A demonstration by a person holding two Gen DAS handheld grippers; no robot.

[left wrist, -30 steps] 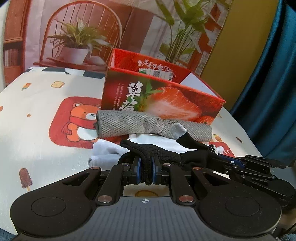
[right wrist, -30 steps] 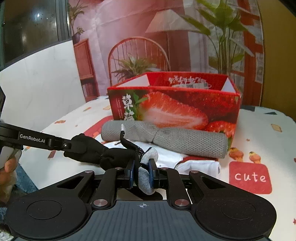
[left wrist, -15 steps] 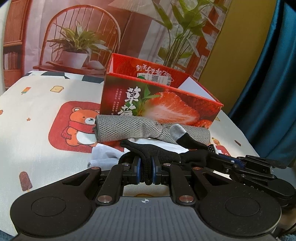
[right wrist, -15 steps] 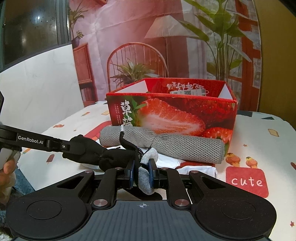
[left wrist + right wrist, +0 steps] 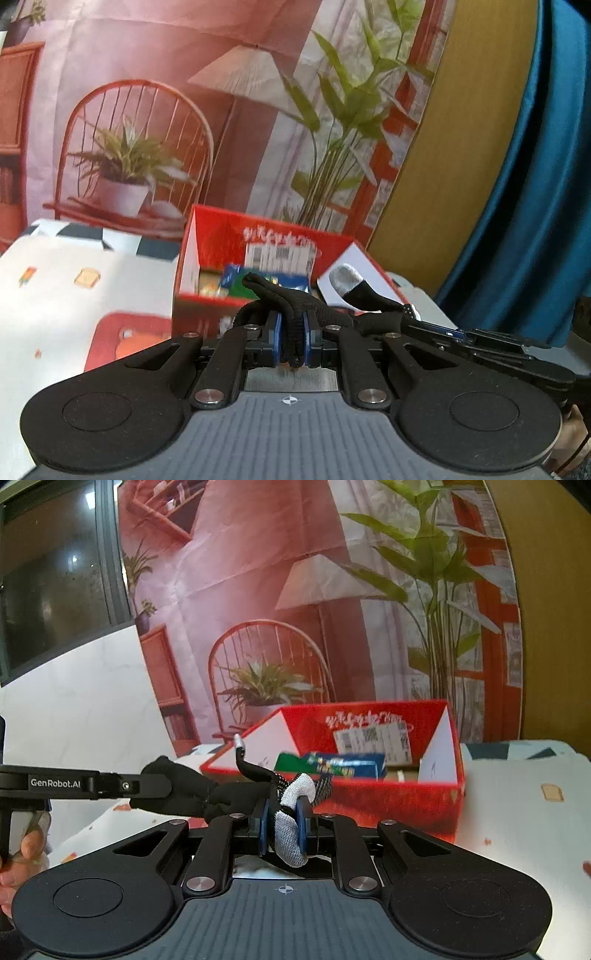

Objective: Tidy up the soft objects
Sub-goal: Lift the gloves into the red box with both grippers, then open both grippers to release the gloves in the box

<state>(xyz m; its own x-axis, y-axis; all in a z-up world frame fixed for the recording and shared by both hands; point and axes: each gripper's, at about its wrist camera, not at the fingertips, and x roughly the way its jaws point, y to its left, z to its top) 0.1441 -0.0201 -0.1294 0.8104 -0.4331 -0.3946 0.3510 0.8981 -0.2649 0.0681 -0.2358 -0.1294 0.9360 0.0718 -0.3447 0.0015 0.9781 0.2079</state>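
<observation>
A black knit glove (image 5: 295,299) with grey fingertips hangs stretched between both grippers, above the table. My left gripper (image 5: 290,341) is shut on its black cuff end. My right gripper (image 5: 284,823) is shut on a grey fingertip of the black glove (image 5: 236,794). A second grey-tipped finger (image 5: 347,280) sticks up to the right in the left wrist view. Behind the glove stands the open red strawberry box (image 5: 258,229), also the red strawberry box (image 5: 369,716) in the right wrist view, with blue and green packets inside. The right gripper's side shows at the right of the left view, the left gripper's at the left of the right view.
The table carries a white cloth (image 5: 74,295) with cartoon prints, seen again as the cloth (image 5: 524,797). A printed backdrop with chair, plants and lamp (image 5: 147,110) hangs behind. A blue curtain (image 5: 535,184) falls at the right. A person's hand (image 5: 22,856) holds the left gripper.
Both grippers have risen with the glove held between them. The grey rolled cloth and white fabric in front of the box have dropped out of sight; the box's inside now shows.
</observation>
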